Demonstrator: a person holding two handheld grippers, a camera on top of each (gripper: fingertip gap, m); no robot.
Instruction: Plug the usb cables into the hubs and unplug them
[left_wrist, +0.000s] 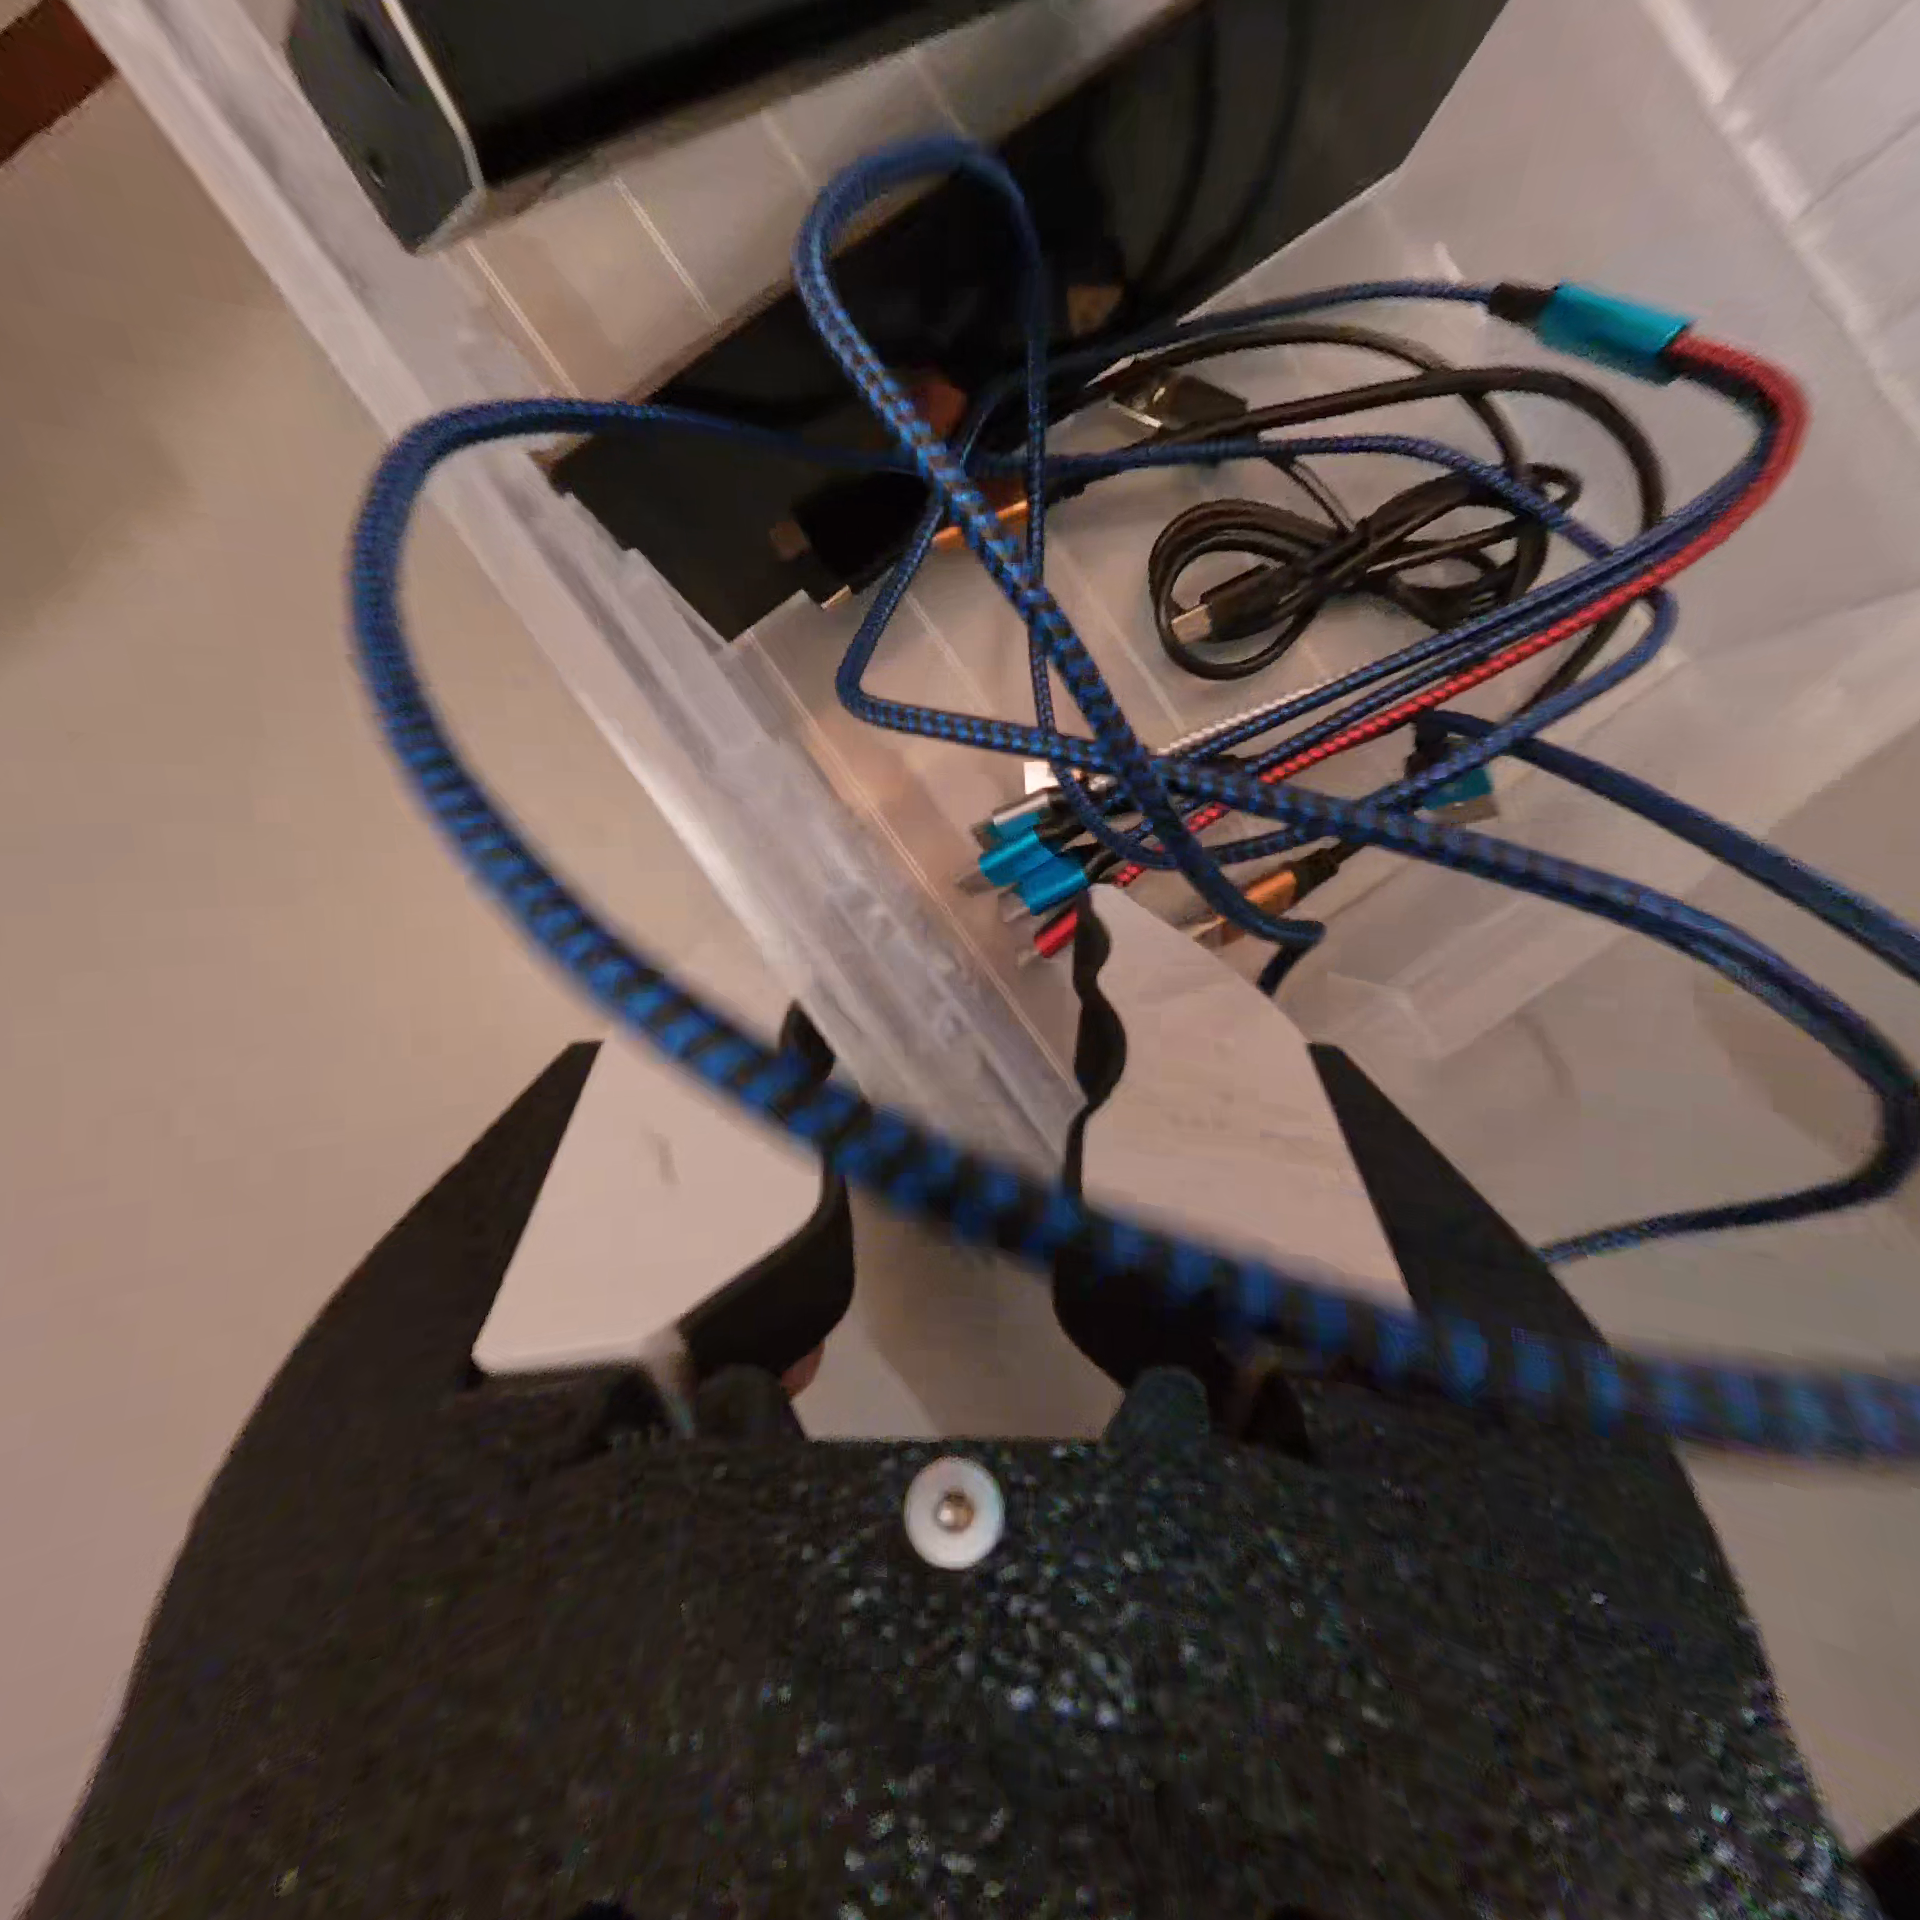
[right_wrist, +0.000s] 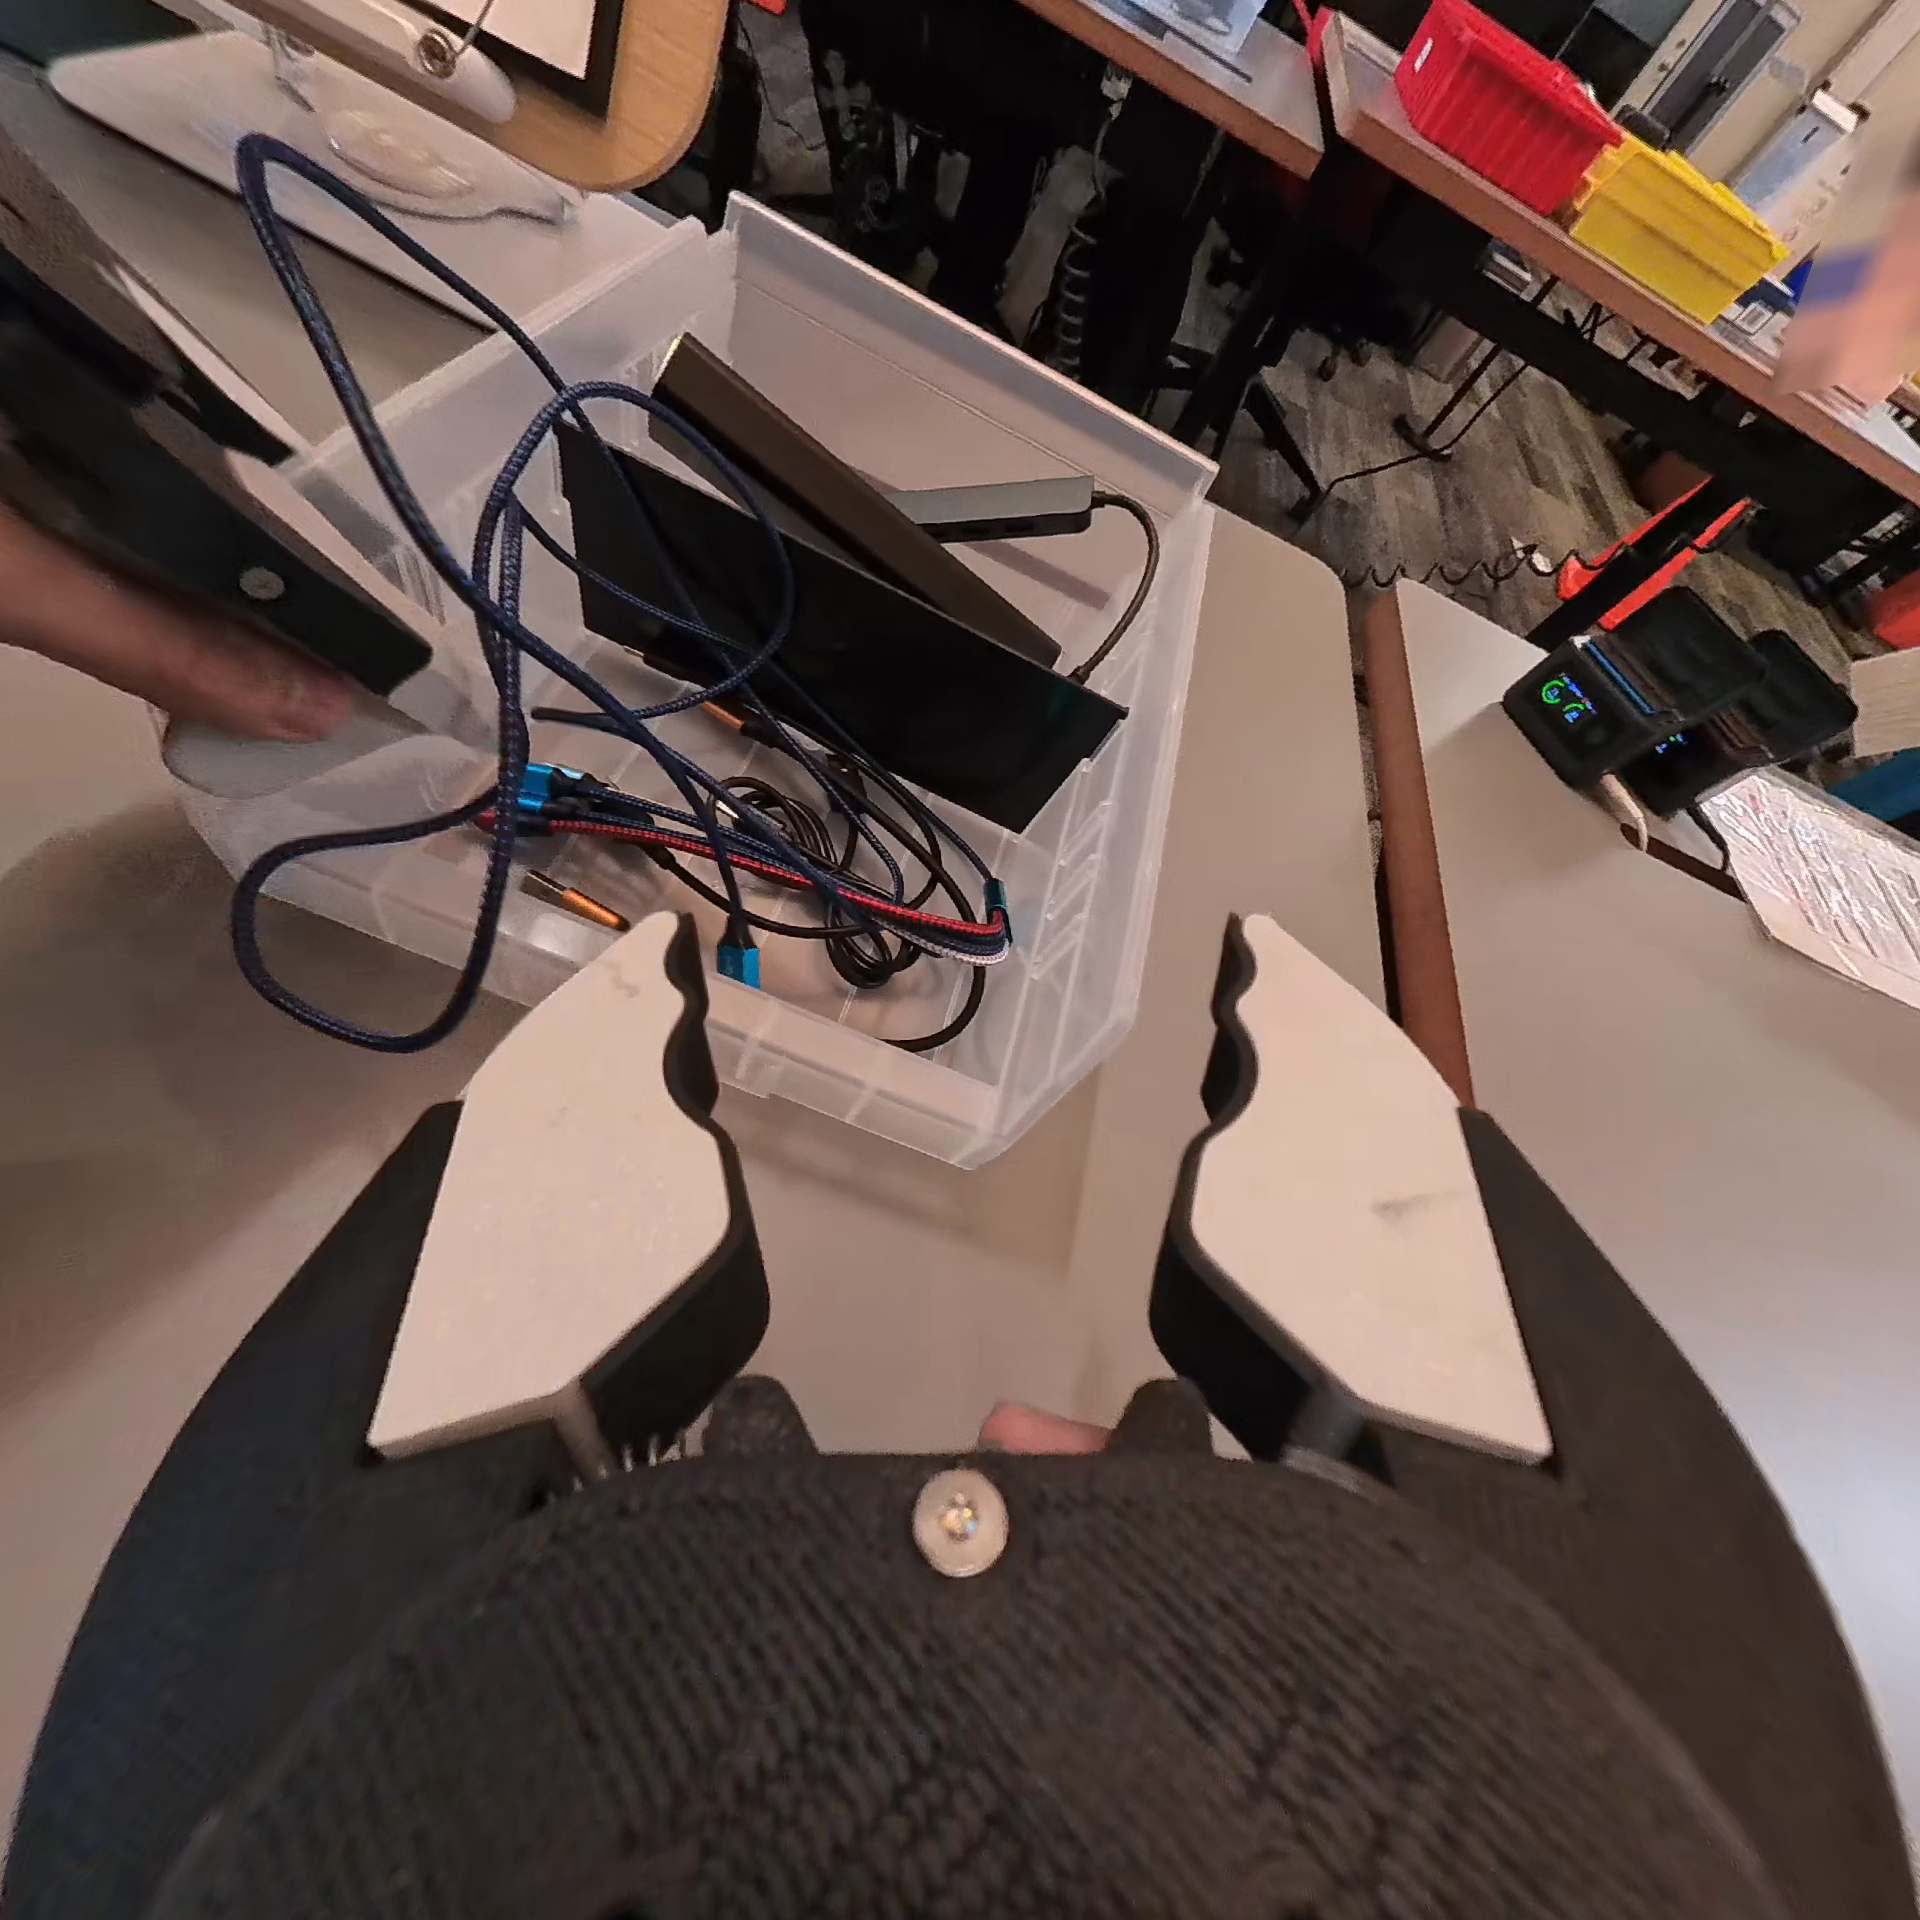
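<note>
A clear plastic bin (right_wrist: 1101, 997) on the beige table holds a flat black hub (right_wrist: 831, 644), a grey hub (right_wrist: 997, 499) and a tangle of cables. These are blue braided cables (right_wrist: 499, 623), a red braided one (right_wrist: 790, 862) and a black coil (left_wrist: 1340, 561). Teal plugs (left_wrist: 1029, 862) lie by the bin wall (left_wrist: 790, 831). My left gripper (left_wrist: 948, 997) is open at the bin's left wall. A blue braided cable (left_wrist: 582, 904) loops across its fingers; whether it touches them is unclear. It also shows in the right view (right_wrist: 208, 520), held by a hand. My right gripper (right_wrist: 956, 935) is open and empty at the bin's near edge.
A black box (left_wrist: 416, 104) sits above the bin. To the right, across a gap, a second table (right_wrist: 1662, 1143) carries a black device with a lit display (right_wrist: 1590, 707) and a paper sheet (right_wrist: 1829, 873). Red (right_wrist: 1496, 94) and yellow (right_wrist: 1673, 229) bins stand on far tables.
</note>
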